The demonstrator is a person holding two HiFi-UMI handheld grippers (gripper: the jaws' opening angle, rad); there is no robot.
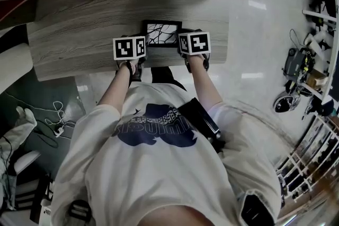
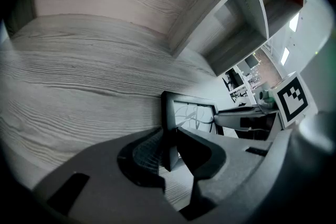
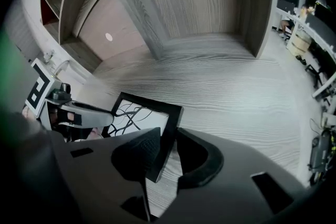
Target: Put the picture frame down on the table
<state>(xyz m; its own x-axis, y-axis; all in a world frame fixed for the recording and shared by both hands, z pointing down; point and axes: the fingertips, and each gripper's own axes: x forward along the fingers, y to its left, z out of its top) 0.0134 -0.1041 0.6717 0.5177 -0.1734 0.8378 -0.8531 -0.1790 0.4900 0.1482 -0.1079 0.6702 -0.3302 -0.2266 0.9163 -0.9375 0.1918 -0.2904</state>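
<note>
A black picture frame (image 1: 161, 33) holding a white print with dark branching lines hangs low over the grey wood-grain table (image 1: 79, 34), near its front edge. My left gripper (image 1: 139, 49) is shut on the frame's left side, and my right gripper (image 1: 184, 46) is shut on its right side. In the left gripper view the frame (image 2: 191, 113) runs edge-on between that gripper's jaws (image 2: 169, 147). In the right gripper view its corner (image 3: 142, 113) sits between the right gripper's jaws (image 3: 167, 147). I cannot tell whether the frame touches the tabletop.
A shelf unit with upright dividers (image 3: 131, 2) rises at the back of the table. White floor (image 1: 254, 34) lies to the right, with equipment and racks (image 1: 312, 77) beyond it. Cables (image 1: 53, 119) trail on the dark floor at the left.
</note>
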